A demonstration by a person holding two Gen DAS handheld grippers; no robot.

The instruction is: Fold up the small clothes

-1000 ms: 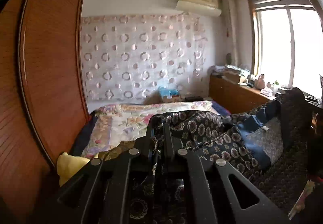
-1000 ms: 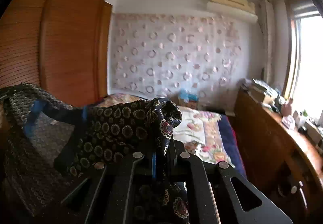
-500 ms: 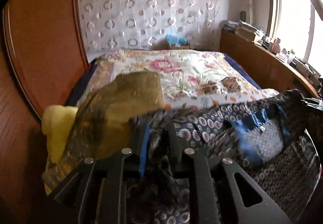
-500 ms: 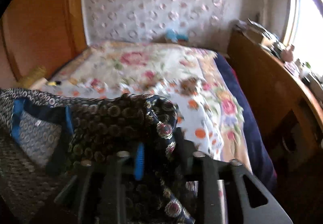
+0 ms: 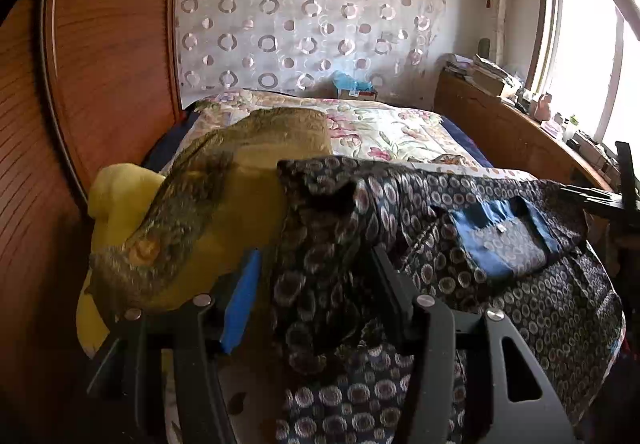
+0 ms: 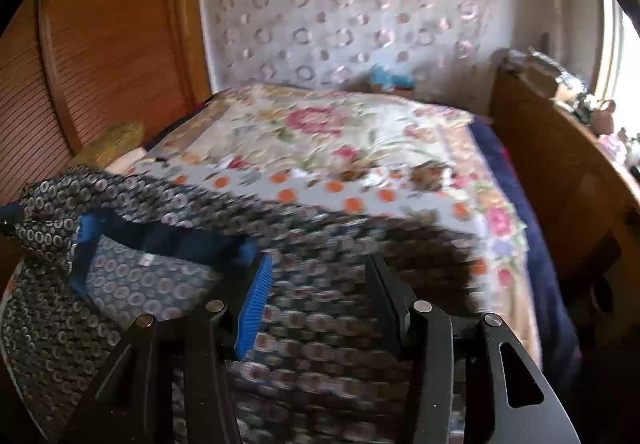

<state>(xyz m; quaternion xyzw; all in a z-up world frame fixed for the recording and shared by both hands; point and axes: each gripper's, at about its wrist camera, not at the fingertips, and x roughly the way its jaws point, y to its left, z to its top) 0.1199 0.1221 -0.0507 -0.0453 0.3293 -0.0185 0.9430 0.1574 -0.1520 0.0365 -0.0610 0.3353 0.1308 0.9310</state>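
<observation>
Dark navy ring-print garment (image 5: 500,204) w/ blue neck lining lies spread on near end of floral bedspread (image 6: 320,132). Left gripper (image 5: 312,268) jaws opening, cloth fold bunched btwn them, not pinched. Right gripper (image 6: 318,272) jaws opening too, over cloth. Olive-yellow garment (image 5: 224,196) left, near wood wardrobe (image 5: 100,64).

cloth, wood and matt plastic

the dark garment (image 5: 500,284) is thin printed cloth with a slight sheen, its neckline (image 5: 502,240) lined in plain blue fabric. the bedspread (image 6: 360,148) is soft quilted floral cloth. the wardrobe (image 5: 112,56) is glossy ribbed wood. the left gripper (image 5: 316,284) looks matt black plastic with metal screws; one pad (image 6: 256,304) is ridged blue rubber.
</observation>
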